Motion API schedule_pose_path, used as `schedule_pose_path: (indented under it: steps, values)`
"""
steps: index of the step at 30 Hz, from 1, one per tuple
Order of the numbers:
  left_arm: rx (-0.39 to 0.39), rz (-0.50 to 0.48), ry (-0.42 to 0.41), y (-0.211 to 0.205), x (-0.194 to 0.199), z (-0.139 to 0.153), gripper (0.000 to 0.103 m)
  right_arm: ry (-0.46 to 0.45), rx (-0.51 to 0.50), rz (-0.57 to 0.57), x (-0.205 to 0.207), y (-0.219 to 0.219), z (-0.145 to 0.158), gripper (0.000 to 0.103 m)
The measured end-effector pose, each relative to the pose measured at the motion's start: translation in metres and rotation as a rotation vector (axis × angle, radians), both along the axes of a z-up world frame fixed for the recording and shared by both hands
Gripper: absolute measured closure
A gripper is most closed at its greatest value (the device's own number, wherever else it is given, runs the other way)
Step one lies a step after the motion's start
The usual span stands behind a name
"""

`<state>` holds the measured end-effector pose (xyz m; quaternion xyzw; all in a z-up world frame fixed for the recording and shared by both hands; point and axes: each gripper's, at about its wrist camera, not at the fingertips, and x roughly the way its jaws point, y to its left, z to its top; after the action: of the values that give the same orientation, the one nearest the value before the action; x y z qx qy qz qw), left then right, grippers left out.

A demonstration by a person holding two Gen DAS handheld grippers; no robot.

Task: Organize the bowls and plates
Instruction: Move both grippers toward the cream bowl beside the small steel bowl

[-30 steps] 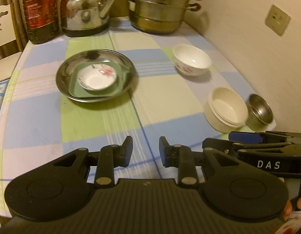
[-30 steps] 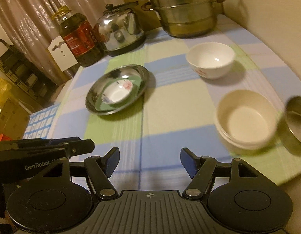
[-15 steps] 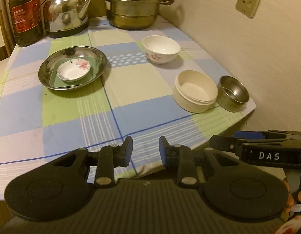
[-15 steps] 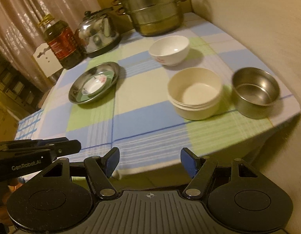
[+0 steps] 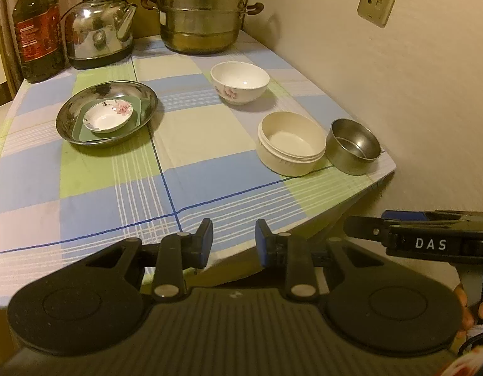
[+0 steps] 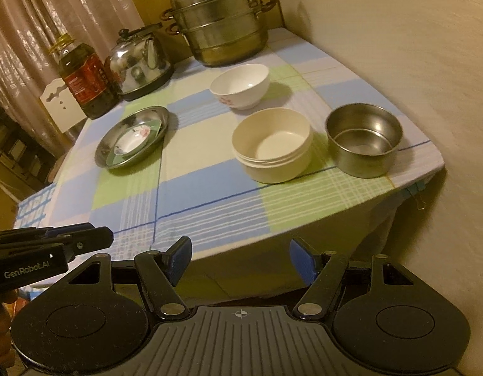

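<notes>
Both grippers hang off the near table edge, empty. Left gripper (image 5: pixel 234 240) stands narrowly parted, right gripper (image 6: pixel 240 258) spread wide. Ahead of the right one sits the cream round plastic bowl (image 6: pixel 272 144), steel bowl (image 6: pixel 363 139) beside it; the white flowered china bowl (image 6: pixel 240 85) beyond. Further left, the stacked steel plate (image 5: pixel 106 113).

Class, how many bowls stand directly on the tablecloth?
3: a white flowered bowl at the back, a cream bowl nearer the front, and a steel bowl beside it by the wall.
</notes>
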<state>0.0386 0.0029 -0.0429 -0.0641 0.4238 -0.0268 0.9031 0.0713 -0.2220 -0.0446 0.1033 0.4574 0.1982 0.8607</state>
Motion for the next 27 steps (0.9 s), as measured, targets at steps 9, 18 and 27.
schedule_pose_path:
  steps: [9,18,27]
  values:
    - [0.013,0.021,-0.015,-0.008,-0.007,0.003,0.077,-0.004,0.006,-0.033,-0.005,-0.019,0.001,0.034]
    - [0.023,0.006,-0.018,-0.010,0.003,0.003,0.077,0.000,0.012,-0.053,0.003,-0.026,0.001,0.034]
    - [-0.027,-0.060,0.002,-0.012,0.052,-0.011,0.074,0.014,-0.014,-0.105,0.032,-0.024,-0.011,0.034]
